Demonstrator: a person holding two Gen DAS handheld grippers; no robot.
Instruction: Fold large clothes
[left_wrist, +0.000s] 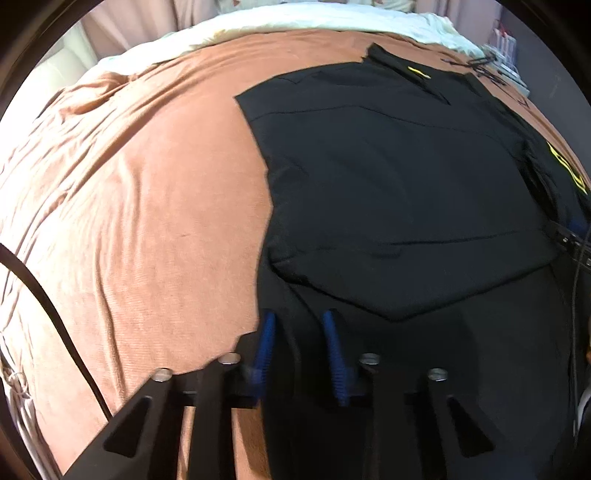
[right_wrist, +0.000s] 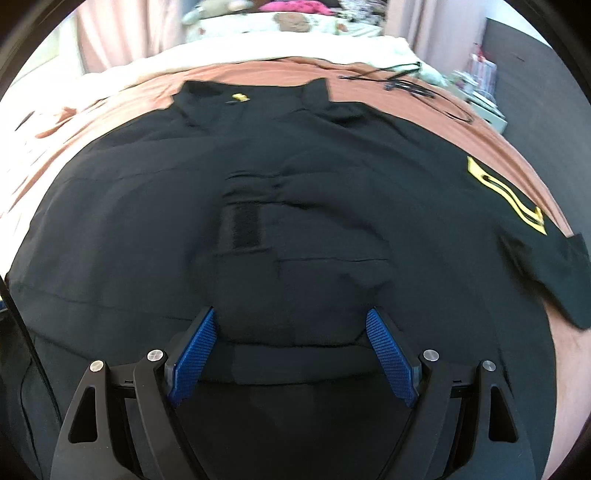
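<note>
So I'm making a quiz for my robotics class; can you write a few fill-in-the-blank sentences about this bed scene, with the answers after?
1. The black shirt lies spread on a ____ bedspread.
2. The emblem on the shirt's sleeve is ____.
3. The pads on the right gripper are ____.
4. The right gripper's jaws stand wider apart than those of the ____ gripper.

Answers: brown; yellow; blue; left

A home bedroom is showing here: a wide bed under a rust-brown ribbed bedspread (left_wrist: 129, 221), a cream duvet (right_wrist: 258, 48) bunching at its head, pale pink curtains (right_wrist: 110, 33) hanging behind, soft toys (right_wrist: 291, 20) lying beyond.
</note>
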